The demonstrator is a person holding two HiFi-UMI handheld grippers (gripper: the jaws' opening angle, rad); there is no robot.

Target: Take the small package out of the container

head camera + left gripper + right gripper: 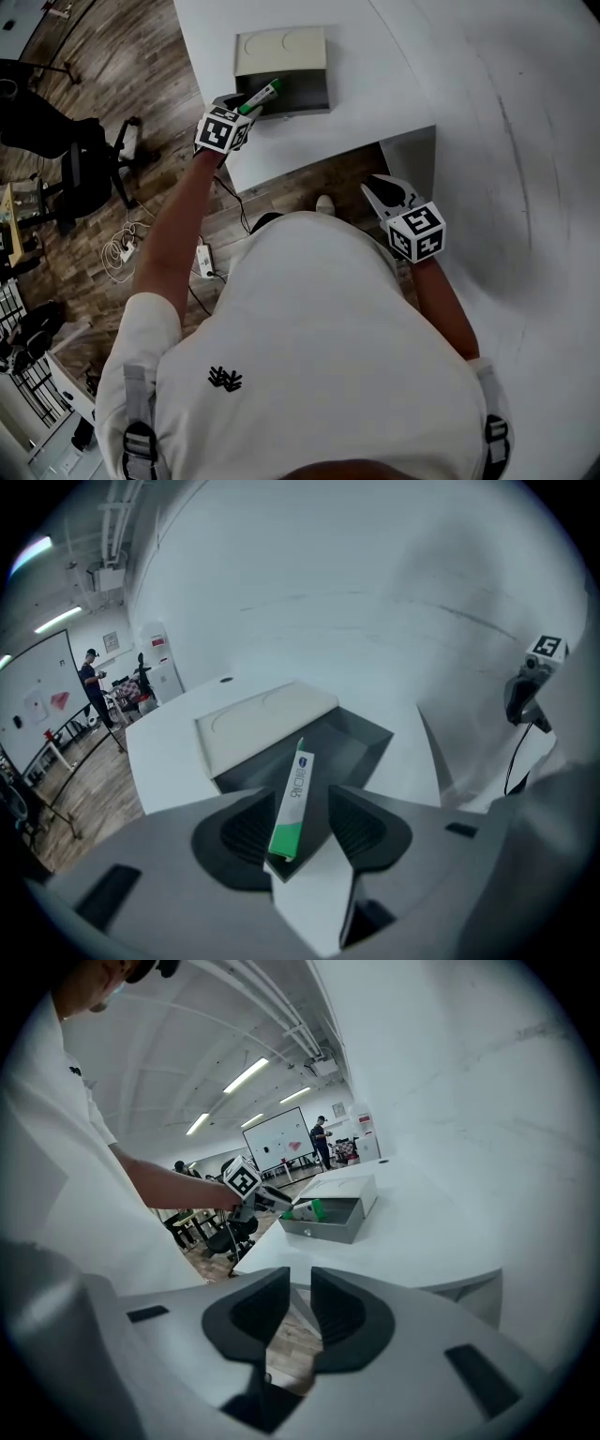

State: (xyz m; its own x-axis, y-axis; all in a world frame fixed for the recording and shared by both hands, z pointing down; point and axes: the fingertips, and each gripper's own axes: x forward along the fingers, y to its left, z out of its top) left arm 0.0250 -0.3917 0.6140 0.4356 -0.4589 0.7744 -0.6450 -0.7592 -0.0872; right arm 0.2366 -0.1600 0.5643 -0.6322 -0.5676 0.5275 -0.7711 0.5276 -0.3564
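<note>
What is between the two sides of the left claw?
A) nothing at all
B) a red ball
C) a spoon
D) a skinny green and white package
D: in the left gripper view a slim green and white package stands between the open jaws of the left claw, with the open grey container behind it.

Bright, even light from long ceiling strip lamps (246, 1074), at eleven o'clock in the right gripper view, leaves the smooth white tabletop (403, 84) soft-shadowed; fisheye bending warps every edge, and black corners frame both gripper views.
</note>
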